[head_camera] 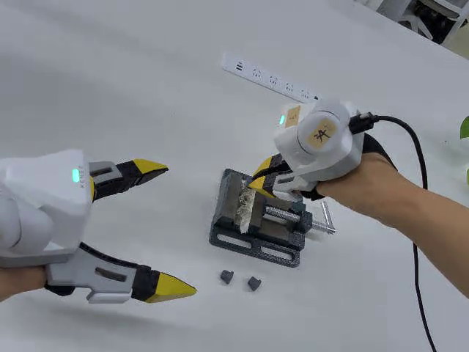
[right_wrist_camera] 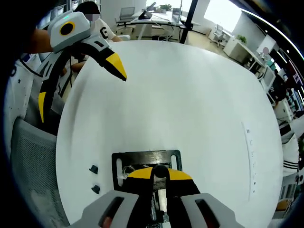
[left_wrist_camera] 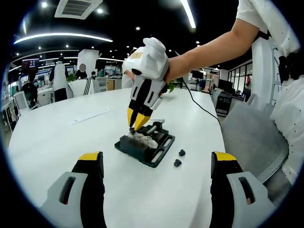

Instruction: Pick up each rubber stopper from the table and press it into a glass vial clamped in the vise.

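Head view, left gripper (head_camera: 165, 229): low on the left, jaws spread wide with nothing between them; its body is cut off at the edge.
Head view, right gripper (head_camera: 261, 176): over the vise (head_camera: 253, 238), tips drawn close together; what they pinch is hidden here.
Head view, vial (head_camera: 244, 207): pale glassy mass in the vise's clamp; how many cannot be told.
Head view, loose stoppers (head_camera: 227, 276) (head_camera: 253, 283): two, dark, on the table (head_camera: 110, 88) just before the vise, near each other but apart.
Head view, other things: one power strip (head_camera: 267, 75) beyond the vise; one black cable (head_camera: 410, 147) off the right gripper, cut off at the bottom.
Left gripper view, own jaws: wide apart, empty.
Left gripper view, right gripper: pointing down at the vise top, a small dark bit at its tips, too small to make out.
Left gripper view, loose stoppers: two, right of the vise.
Right gripper view, held stopper (right_wrist_camera: 160, 171): one, dark and round, nipped between the nearly closed yellow tips, right over the vise.
Right gripper view, vise: partly covered by the jaws.
Right gripper view, loose stoppers: two, left of the vise.
Right gripper view, left gripper: upper left, jaws agape.
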Available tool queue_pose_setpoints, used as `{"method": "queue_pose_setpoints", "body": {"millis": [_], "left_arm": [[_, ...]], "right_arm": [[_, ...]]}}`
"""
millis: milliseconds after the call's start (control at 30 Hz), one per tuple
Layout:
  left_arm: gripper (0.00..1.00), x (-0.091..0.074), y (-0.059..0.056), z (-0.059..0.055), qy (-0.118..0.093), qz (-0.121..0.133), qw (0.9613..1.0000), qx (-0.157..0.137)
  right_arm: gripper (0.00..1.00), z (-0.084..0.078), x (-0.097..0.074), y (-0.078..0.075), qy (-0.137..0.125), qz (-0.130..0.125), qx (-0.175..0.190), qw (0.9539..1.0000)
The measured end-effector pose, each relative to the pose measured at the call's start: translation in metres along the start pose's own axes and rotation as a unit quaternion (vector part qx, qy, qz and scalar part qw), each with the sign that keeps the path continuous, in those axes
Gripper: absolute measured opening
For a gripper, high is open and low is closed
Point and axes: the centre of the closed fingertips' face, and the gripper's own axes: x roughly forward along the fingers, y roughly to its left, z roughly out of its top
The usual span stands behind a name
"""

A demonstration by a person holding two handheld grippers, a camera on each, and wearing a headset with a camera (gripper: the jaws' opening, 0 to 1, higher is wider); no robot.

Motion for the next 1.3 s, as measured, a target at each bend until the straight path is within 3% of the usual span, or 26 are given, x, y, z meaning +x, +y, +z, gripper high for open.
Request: {"method": "queue_pose_setpoints", "body": {"millis": [433, 633, 833, 967, 1300], "left_arm": [[0.91, -0.002, -0.006, -0.001, 0.012, -0.007, 0.9999, 0.007], [0.91, -0.003, -0.01, 0.0, 0.02, -0.013, 0.9996, 0.013], [0.91, -0.004, -0.015, 0.003, 0.028, -0.016, 0.9993, 0.02], [0.91, -0.003, -0.017, 0.004, 0.034, -0.019, 0.999, 0.025], [0.87, 0.002, -0.025, -0.001, 0.064, -0.032, 0.9965, 0.042]], "right_arm": [[0.12, 0.001, -0.024, 0.003, -0.045, -0.023, 0.027, 0.9984], [0.17, -0.005, -0.041, 0.008, -0.082, -0.038, 0.068, 0.9936], [0.25, -0.019, -0.057, 0.015, -0.099, -0.05, 0.087, 0.99], [0.28, -0.027, -0.067, 0.021, -0.119, -0.056, 0.11, 0.9852], [0.39, -0.053, -0.075, 0.043, -0.155, -0.061, 0.148, 0.9749]]}}
